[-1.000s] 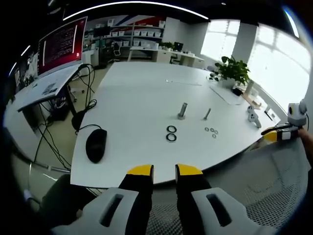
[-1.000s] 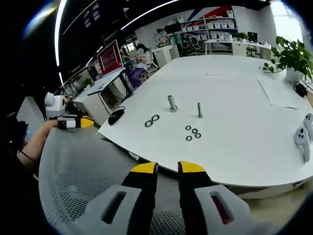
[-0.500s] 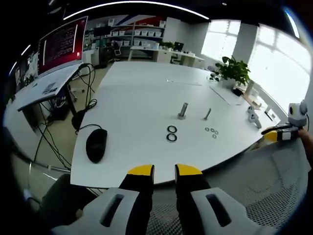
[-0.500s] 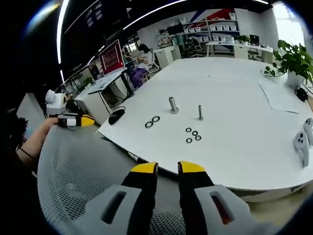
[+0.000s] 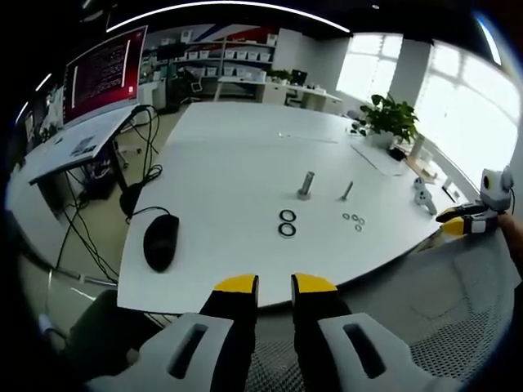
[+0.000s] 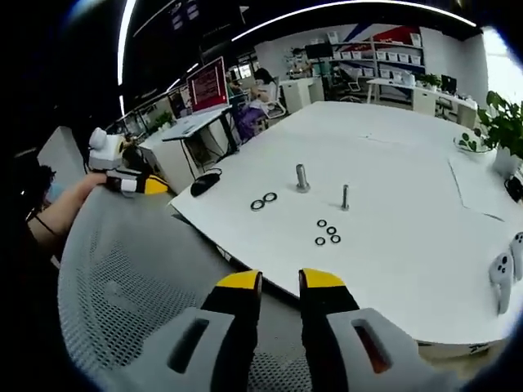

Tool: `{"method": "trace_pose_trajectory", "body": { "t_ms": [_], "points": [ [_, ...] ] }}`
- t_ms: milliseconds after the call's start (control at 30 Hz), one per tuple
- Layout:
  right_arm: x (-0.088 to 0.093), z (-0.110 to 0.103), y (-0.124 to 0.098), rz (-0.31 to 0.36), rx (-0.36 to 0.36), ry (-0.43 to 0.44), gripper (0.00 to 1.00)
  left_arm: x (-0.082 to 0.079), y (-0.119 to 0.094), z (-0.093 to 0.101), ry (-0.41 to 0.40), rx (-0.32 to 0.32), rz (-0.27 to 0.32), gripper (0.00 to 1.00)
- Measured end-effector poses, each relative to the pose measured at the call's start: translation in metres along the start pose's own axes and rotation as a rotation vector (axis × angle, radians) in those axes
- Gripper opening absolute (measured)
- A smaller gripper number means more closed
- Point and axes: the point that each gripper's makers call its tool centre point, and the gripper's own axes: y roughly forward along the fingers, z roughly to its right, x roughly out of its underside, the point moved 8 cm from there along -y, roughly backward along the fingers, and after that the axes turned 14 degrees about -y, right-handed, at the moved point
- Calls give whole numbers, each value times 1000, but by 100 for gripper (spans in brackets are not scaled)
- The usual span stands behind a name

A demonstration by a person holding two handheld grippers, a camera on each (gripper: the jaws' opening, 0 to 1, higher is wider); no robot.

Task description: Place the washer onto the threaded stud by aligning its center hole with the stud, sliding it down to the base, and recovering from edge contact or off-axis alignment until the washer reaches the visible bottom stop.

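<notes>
Washers [image 6: 328,232] tiny; stud [image 6: 301,177] threads unclear

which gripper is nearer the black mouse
Left. The left gripper sits just off the table edge beside the black mouse; the right gripper is further along that edge, past the washers.

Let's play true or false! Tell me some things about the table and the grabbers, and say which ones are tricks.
1. A washer is already on the thin stud. False: its shaft is bare; the three small washers lie on the white table.
2. Two large washers lie beside each other near the thick stud. True.
3. The right gripper holds a washer. False: nothing is between its jaws.
4. A black computer mouse sits on the table. True.
5. The left gripper touches the table. False: it hangs short of the edge.
</notes>
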Motion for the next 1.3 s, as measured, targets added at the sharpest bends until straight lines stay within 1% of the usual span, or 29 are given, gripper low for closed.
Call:
{"method": "trace_pose_trajectory", "body": {
  "t_ms": [100, 167, 400, 467, 567, 600, 633, 700, 733, 833, 933, 1033, 1133, 1167, 1200, 1300],
  "points": [
    [-3, 5, 1, 1, -8, -33, 20, 0, 0, 0, -2, 0, 2, 14],
    [-9, 9, 1, 25, -13, -103, 20, 0, 0, 0, -3, 1, 3, 14],
    [-20, 28, 5, 32, -9, -154, 20, -1, 1, 0, -5, 3, 2, 13],
    [-22, 34, 9, 26, -8, -173, 20, -1, 1, 0, -5, 1, 0, 13],
    [-23, 39, 17, 18, -26, -211, 20, -1, 1, -1, -5, -1, -2, 12],
    [-24, 40, 21, 32, -40, -249, 20, -1, 1, -1, -5, -1, -3, 12],
    [-23, 40, 24, 38, -42, -260, 20, -1, 1, -1, -6, -3, -4, 12],
    [-20, 42, 32, 9, -62, -301, 20, -1, 1, -1, -7, -4, -4, 12],
    [-20, 43, 36, 5, -73, -326, 20, -1, 1, -1, -7, -4, -3, 12],
    [-18, 44, 44, -11, -102, -369, 20, 0, 1, -1, -8, -4, -1, 12],
    [-15, 48, 56, -58, -128, -421, 20, 0, 1, -1, -9, -5, 0, 12],
    [-13, 50, 66, -83, -150, -454, 20, 0, 1, -1, -8, -5, 1, 12],
    [-11, 50, 74, -92, -174, -456, 20, 0, 1, -1, -11, -5, 5, 12],
    [-10, 49, 76, -100, -194, -429, 20, -1, 1, -1, -12, -6, 7, 11],
    [-10, 48, 77, -103, -210, -422, 21, -1, 1, -1, -15, -10, 13, 10],
    [-6, 48, 83, -122, -226, -431, 22, -1, 1, -1, -10, -6, 5, 9]
  ]
}}
